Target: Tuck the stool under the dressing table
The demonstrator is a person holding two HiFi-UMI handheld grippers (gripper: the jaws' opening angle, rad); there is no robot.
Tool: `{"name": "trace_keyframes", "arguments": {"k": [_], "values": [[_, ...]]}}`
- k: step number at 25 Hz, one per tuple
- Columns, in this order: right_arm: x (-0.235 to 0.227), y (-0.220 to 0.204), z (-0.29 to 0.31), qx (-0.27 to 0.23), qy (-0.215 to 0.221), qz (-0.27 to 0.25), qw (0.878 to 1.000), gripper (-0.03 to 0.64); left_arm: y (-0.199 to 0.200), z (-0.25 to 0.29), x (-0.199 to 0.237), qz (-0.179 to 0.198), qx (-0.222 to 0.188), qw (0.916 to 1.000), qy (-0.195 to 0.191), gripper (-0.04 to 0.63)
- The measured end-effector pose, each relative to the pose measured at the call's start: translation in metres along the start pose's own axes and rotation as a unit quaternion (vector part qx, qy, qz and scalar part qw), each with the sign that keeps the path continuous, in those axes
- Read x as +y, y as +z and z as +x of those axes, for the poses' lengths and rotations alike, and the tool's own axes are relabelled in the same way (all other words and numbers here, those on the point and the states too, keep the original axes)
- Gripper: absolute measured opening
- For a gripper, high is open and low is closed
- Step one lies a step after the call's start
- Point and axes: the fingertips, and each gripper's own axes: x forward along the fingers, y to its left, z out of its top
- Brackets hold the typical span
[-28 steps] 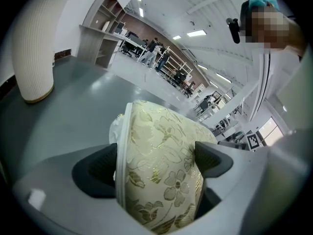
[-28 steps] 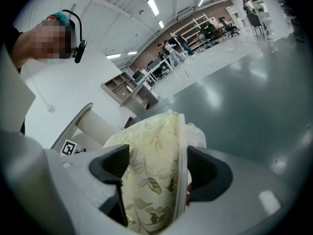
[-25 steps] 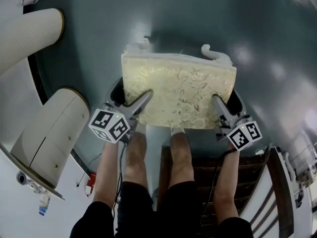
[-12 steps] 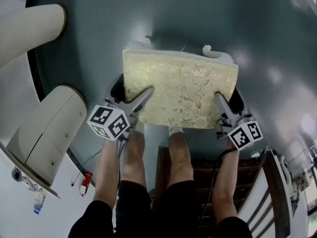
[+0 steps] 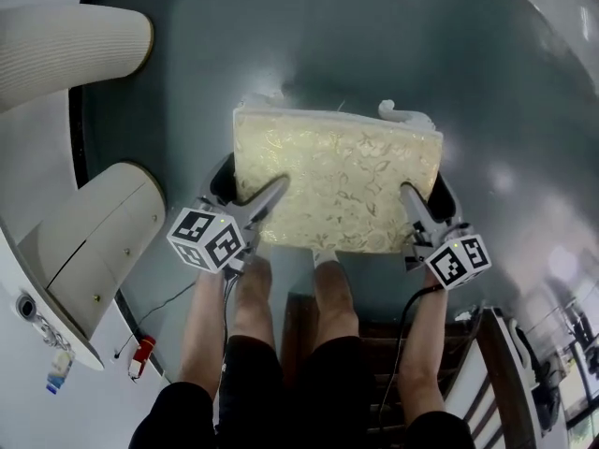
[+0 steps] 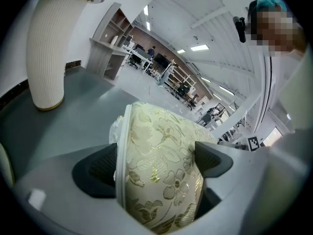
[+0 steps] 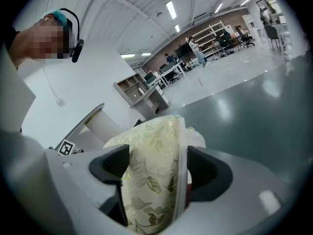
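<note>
Left gripper [image 5: 278,184] clamped on stool [image 5: 337,181] cushion, right gripper [image 5: 408,193] likewise opposite, white drawer unit [image 5: 94,251], perhaps the dressing table, at left

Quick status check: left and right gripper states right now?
Left gripper: shut on the cream floral-brocade cushioned stool, gripping the seat's left edge.
Right gripper: shut on the seat's right edge.

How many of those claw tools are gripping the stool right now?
2. The left gripper is shut on the stool at the near left edge of its seat, and the right gripper is shut on the near right edge. No others show.
</note>
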Motion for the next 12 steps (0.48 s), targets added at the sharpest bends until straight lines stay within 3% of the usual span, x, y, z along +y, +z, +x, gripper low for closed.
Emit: {"name": "trace_keyframes", "arguments": {"k": [5, 12], "values": [[-0.013, -0.014, -0.004, -0.020, -0.020, 0.009, 1.000, 0.364, -0.007, 0.017, 0.004, 0.016, 0.013, 0.9996, -0.020, 0.512], [0.010, 0.011, 0.002, 0.012, 0.018, -0.015, 1.000, 0.364, 0.003, -0.014, -0.003, -0.017, -0.012, 0.9996, 0.018, 0.512]]}}
